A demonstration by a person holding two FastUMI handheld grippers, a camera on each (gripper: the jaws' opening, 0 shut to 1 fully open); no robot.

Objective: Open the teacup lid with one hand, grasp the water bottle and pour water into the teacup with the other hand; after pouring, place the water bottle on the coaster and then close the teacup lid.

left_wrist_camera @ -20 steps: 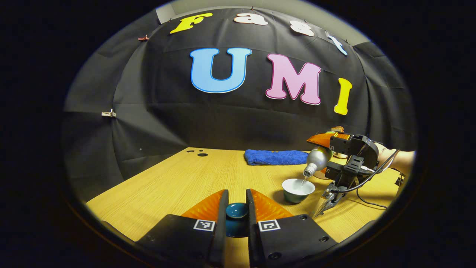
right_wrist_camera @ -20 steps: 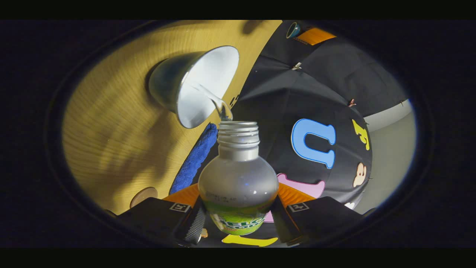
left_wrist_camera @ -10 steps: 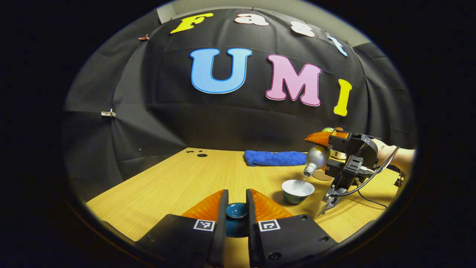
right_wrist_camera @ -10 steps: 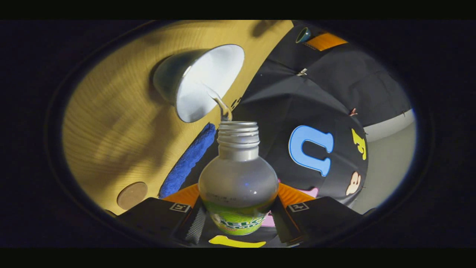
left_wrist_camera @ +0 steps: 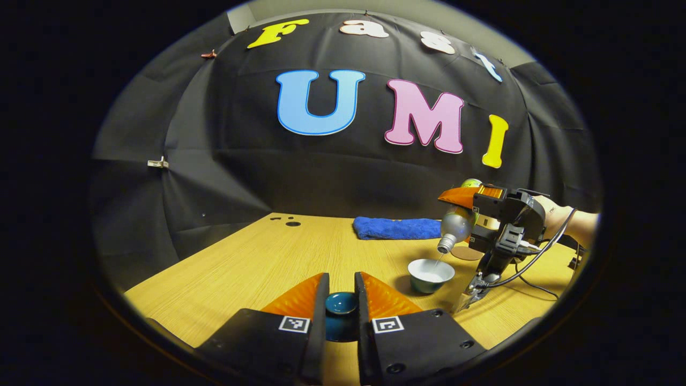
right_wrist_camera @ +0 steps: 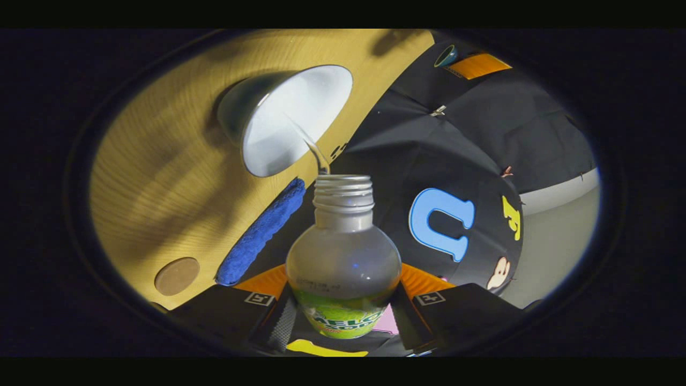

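- Pouring: right gripper (right_wrist_camera: 343,308) clamps the water bottle (right_wrist_camera: 343,257), tipped so water lands in the teacup (left_wrist_camera: 430,274).
- left gripper (left_wrist_camera: 341,308) pinches the lid (left_wrist_camera: 341,304), parked aside.

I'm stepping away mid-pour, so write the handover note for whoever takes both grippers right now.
Left gripper: shut on the teacup lid, held above the table, away from the cup.
Right gripper: shut on the water bottle, tipped with its open neck over the teacup; a thin stream of water runs into it.
The teacup stands open on the table, near the blue cloth. The round coaster lies bare beside the cloth.
Done: lid off, bottle grasped, pouring under way.
Left: finish the pour, right the bottle, stand it on the coaster, put the lid back on the teacup.
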